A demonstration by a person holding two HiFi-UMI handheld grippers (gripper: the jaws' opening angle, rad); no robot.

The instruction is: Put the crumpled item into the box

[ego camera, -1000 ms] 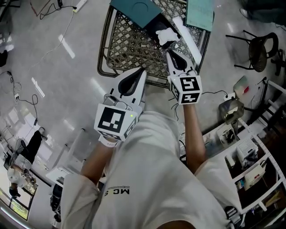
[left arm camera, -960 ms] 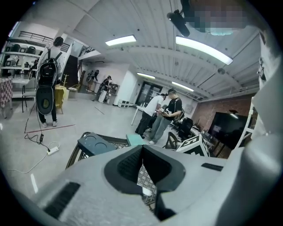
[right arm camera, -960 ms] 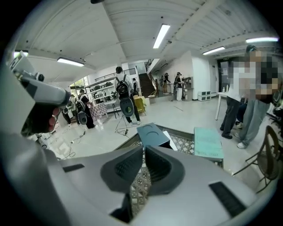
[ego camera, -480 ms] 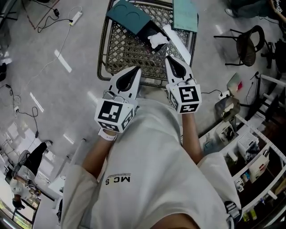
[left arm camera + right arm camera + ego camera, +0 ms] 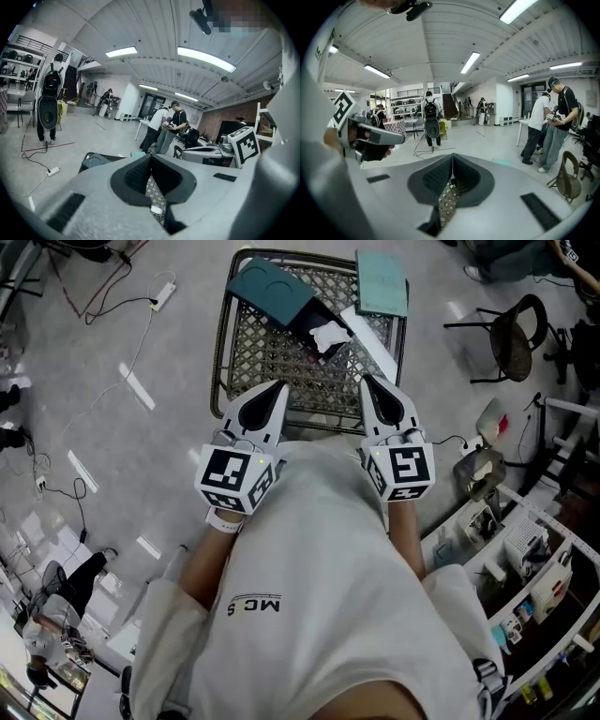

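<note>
The crumpled white item (image 5: 330, 336) lies in the open black end of a dark teal box (image 5: 274, 294), on a wire-mesh table (image 5: 281, 362) in the head view. Both grippers hover at the table's near edge, close to my body. My left gripper (image 5: 275, 390) is shut and holds nothing; its tip is well short of the box. Just as bare, my right gripper (image 5: 371, 383) is shut and sits a short way below and right of the crumpled item. Mesh shows behind the closed jaws in the left gripper view (image 5: 151, 158) and the right gripper view (image 5: 452, 158).
A pale teal sheet (image 5: 382, 282) rests on the table's far right corner and a white strip (image 5: 373, 341) beside the box. A chair (image 5: 516, 338) stands at the right, shelves (image 5: 525, 549) lower right, cables (image 5: 141, 301) on the floor at left. People (image 5: 548, 126) stand in the room.
The right gripper has drawn back from the crumpled item to the table's near edge. The left gripper has also shifted slightly toward my body. The item stays in the box.
</note>
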